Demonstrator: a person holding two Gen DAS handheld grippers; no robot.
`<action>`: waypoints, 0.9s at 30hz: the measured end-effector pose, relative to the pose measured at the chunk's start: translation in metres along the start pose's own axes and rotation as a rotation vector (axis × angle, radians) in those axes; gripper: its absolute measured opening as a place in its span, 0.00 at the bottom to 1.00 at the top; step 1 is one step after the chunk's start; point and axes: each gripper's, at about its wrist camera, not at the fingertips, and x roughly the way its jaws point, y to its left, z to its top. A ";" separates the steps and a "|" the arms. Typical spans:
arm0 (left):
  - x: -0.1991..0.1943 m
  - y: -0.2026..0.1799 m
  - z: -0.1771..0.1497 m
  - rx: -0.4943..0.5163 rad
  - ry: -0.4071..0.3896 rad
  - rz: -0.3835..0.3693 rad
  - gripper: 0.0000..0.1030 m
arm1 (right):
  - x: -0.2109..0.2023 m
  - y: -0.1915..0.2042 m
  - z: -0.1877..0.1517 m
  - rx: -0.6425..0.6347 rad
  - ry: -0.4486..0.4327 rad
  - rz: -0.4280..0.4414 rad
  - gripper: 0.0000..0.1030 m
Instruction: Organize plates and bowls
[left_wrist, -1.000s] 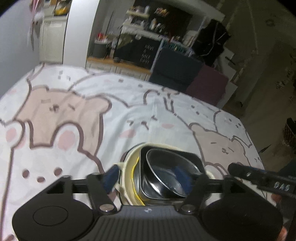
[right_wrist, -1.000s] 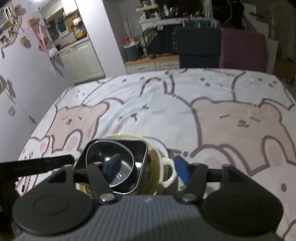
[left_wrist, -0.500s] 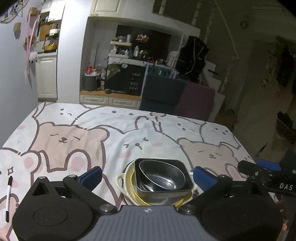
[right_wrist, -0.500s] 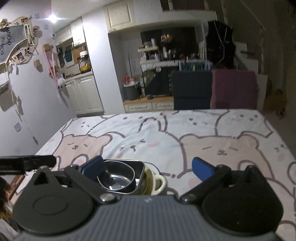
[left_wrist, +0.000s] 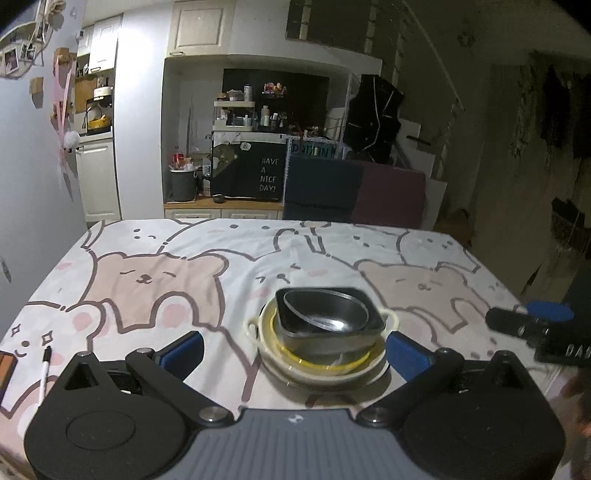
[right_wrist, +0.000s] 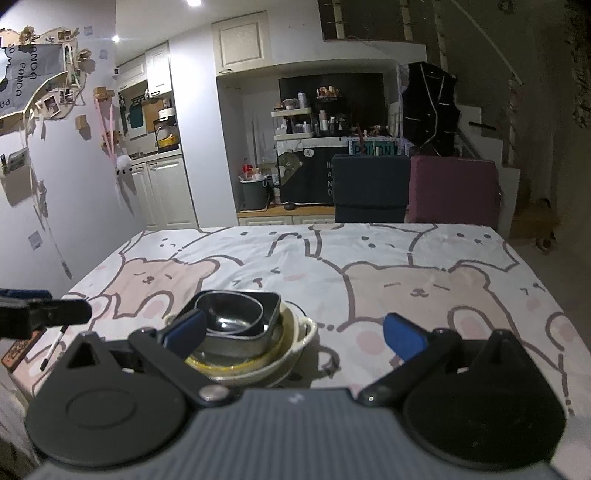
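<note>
the stack of nested dishes sits low centre on the bench (left_wrist: 155, 258): a cream two-handled bowl (left_wrist: 266, 354) holds a yellow-rimmed dish (left_wrist: 291, 360), a dark square bowl (left_wrist: 328, 325) and a round steel bowl (left_wrist: 325, 314). left tool (left_wrist: 293, 349) and right tool (right_wrist: 293, 334) both stand spread wide, having just been opening, pinching nothing.
</note>
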 end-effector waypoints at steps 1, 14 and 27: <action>-0.002 -0.001 -0.004 0.010 0.002 0.009 1.00 | -0.002 -0.001 -0.002 0.003 0.002 0.003 1.00; -0.019 -0.007 -0.028 0.044 -0.015 0.017 1.00 | -0.024 0.003 -0.022 -0.031 0.002 0.010 1.00; -0.022 -0.012 -0.039 0.072 -0.018 0.023 1.00 | -0.027 0.005 -0.028 -0.081 -0.010 0.018 1.00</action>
